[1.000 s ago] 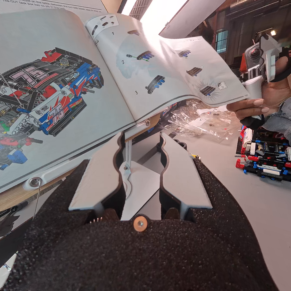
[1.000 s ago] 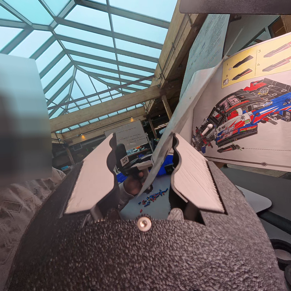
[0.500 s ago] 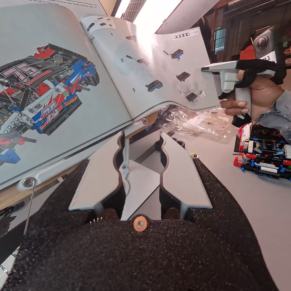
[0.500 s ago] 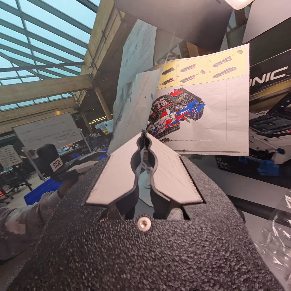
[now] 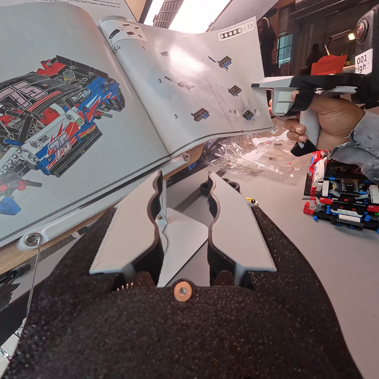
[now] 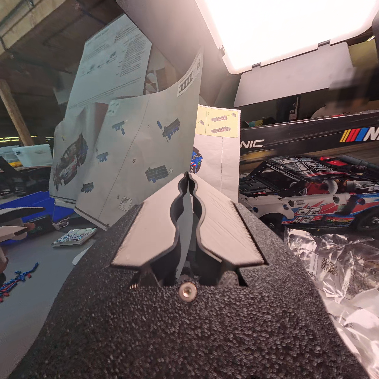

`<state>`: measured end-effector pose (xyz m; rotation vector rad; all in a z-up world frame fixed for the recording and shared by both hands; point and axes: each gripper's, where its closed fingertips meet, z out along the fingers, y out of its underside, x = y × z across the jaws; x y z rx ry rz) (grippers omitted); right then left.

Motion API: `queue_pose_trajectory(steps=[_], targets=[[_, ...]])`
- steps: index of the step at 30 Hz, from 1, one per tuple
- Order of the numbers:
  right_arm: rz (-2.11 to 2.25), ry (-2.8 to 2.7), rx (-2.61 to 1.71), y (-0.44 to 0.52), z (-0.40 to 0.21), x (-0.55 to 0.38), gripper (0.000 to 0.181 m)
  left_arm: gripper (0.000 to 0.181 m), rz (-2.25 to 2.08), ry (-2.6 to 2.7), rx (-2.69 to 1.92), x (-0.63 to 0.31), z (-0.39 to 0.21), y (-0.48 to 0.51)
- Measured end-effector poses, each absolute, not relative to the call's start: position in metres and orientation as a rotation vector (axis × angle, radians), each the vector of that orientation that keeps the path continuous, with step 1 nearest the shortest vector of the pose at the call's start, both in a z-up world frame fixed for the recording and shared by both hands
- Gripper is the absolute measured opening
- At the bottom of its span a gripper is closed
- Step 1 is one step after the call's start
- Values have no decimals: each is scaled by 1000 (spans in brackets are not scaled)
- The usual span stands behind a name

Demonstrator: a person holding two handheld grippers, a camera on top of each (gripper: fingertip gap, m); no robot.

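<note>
An instruction booklet point(image 5: 82, 114) lies open on a white stand point(image 5: 180, 235), with a car picture on its left page. My right gripper point(image 6: 187, 176) is shut on the outer edge of a loose page point(image 6: 143, 153) with numbered steps and holds it lifted off the page behind it. The left wrist view shows this gripper point(image 5: 256, 85) in a hand, pinching the bowed page point(image 5: 205, 82). My left gripper point(image 5: 185, 178) is open and empty, just below the booklet's lower edge, in front of the stand.
A partly built brick car point(image 5: 344, 201), clear plastic bags point(image 5: 256, 153) and black tyres point(image 5: 205, 186) lie on the grey table point(image 5: 307, 287). The kit box point(image 6: 307, 174) stands behind the stand. A small booklet point(image 6: 73, 238) and loose blue and red pieces point(image 6: 16, 279) lie at the left.
My right gripper was open around the page's edge a second ago and has closed on it. It has since levelled out and the page has swung flatter. My left gripper stays open.
</note>
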<state>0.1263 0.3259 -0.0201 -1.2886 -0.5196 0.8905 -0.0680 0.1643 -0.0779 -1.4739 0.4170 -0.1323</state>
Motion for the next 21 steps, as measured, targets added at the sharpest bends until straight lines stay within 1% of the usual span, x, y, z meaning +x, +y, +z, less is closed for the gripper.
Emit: queue_pose_trajectory(steps=[1,8,18,21], targets=[[883,-519,-1290,327,-20,127,0,42,-132,419,-1476,-68,-78,164],[928,-570,-1294,319,-18,121,0,42,-122,426,-1476,-66,-79,165],[1057,-692,-1169,281,8,112,0,43,-118,428,-1456,-64,-71,161],[1143,-751,-1152,264,11,98,0,47,-111,439,-1454,-62,-70,161]])
